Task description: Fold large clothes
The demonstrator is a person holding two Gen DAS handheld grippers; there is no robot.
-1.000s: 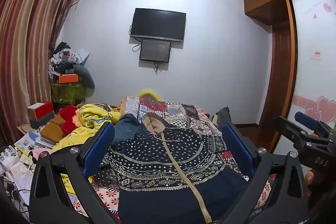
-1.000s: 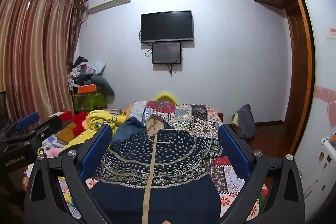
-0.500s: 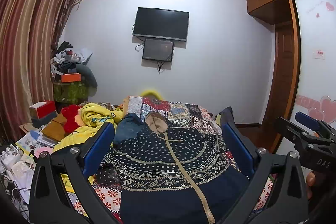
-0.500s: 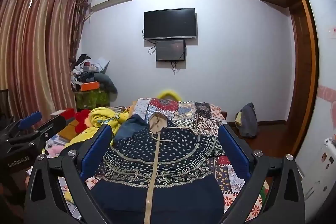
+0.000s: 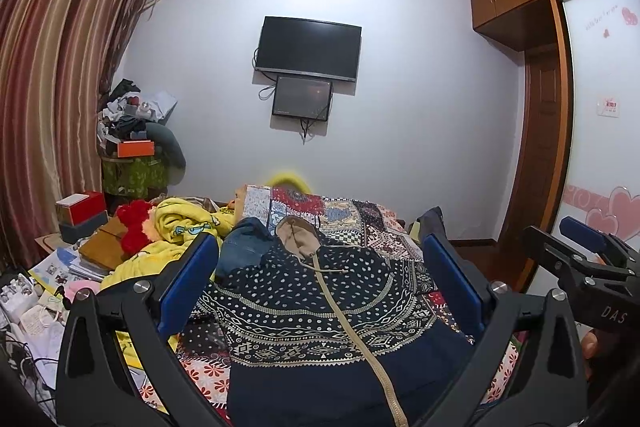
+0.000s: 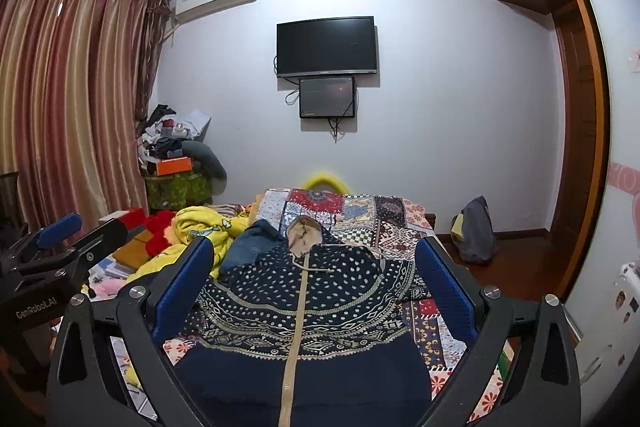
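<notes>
Navy knit, patterned with pale dots and bands of diamonds, makes up the hooded zip jacket (image 6: 304, 311) that is laid flat, front up, on the patchwork bedspread (image 6: 384, 223), its tan-lined hood (image 6: 304, 235) pointing to the far wall and its plain dark hem nearest the cameras. A tan zipper is seen running straight down the middle. Both claws are held above the near hem with nothing between their blue pads: the left gripper (image 5: 320, 287) is spread wide, and the right gripper (image 6: 312, 283) is spread wide as well. The garment is judged to be soft, thick and fairly heavy for cloth, likely to sag and drag on the spread when lifted, so it would best be pinched at a doubled edge, at the hem corners or the shoulder seams, rather than in the middle of a panel. A crumpled yellow blanket (image 5: 180, 223) and a blue denim piece (image 5: 244, 243) are seen at the far left, the denim touching the jacket's left shoulder.
</notes>
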